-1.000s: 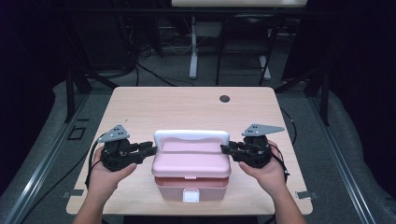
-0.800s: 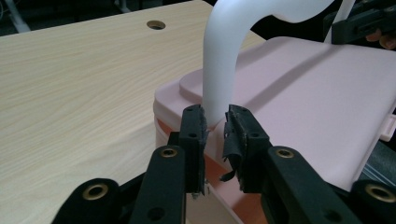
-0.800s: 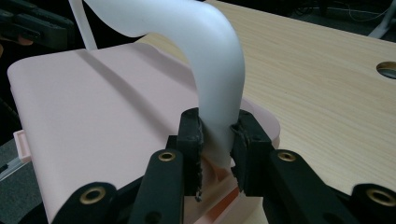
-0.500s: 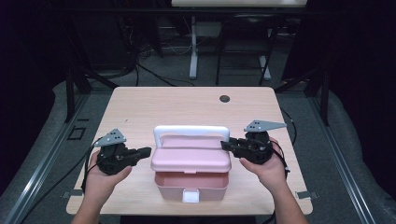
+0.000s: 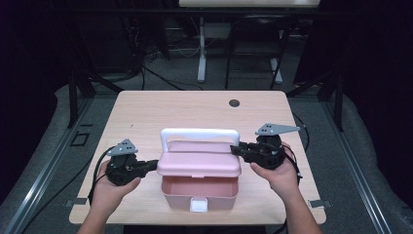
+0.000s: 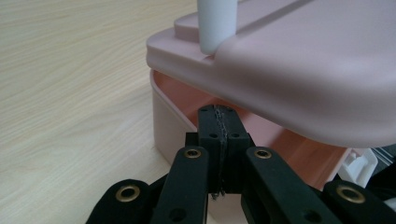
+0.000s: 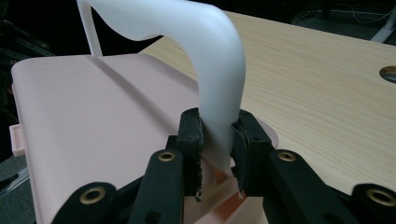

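A pink box (image 5: 199, 192) stands near the table's front edge, and its lid (image 5: 198, 158) is lifted off the base so that a gap shows at the front. The white handle (image 5: 199, 132) stands upright on the lid. My right gripper (image 5: 234, 148) is shut on the handle's right leg (image 7: 210, 51), low down where it meets the lid (image 7: 93, 116). My left gripper (image 5: 155, 165) is at the box's left side. Its jaws (image 6: 219, 116) are shut with nothing between them, and the tips sit just under the lid's rim (image 6: 299, 70), above the base wall (image 6: 168, 126).
The box has a white latch (image 5: 198, 204) at its front. The wooden table (image 5: 146, 112) has a round cable hole (image 5: 234, 103) at the back. Cables trail from both grippers over the table's sides. Dark floor, stands and cables lie beyond the far edge.
The lid has come up off the base and the handle now stands upright. The left gripper's jaws have shut and moved slightly lower on the box's left side. The right gripper has stayed on the handle.
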Available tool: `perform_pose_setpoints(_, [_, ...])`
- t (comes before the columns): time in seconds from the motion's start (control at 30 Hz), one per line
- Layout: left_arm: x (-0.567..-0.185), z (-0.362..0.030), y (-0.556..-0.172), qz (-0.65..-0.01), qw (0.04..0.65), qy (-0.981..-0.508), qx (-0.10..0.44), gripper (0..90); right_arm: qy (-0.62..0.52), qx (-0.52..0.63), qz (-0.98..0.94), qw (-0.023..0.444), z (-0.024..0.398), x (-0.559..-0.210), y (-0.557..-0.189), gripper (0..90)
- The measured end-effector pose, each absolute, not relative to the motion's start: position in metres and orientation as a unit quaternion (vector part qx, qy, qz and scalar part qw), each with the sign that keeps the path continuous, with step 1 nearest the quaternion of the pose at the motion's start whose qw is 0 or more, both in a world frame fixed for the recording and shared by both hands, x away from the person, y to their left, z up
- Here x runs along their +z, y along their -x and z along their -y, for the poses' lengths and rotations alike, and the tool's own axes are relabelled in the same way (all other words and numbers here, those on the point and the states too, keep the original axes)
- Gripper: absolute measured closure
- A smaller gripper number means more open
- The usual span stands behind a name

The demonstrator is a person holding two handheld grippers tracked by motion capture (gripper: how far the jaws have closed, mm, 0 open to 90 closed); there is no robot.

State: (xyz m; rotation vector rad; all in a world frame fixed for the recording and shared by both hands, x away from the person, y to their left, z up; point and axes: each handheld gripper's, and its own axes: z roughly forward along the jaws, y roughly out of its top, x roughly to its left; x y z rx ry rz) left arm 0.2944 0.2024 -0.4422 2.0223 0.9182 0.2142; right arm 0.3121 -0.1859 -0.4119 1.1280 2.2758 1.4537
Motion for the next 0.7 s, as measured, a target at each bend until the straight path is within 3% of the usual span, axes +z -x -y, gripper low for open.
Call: perform_pose_setpoints(0.7, [-0.442, -0.178, -0.285, -0.336, 0.434, -0.833, 0.068, 89.4, -0.39, 0.501, -0.766, 0.103, 0.188, -0.414, -0.314, 71.1])
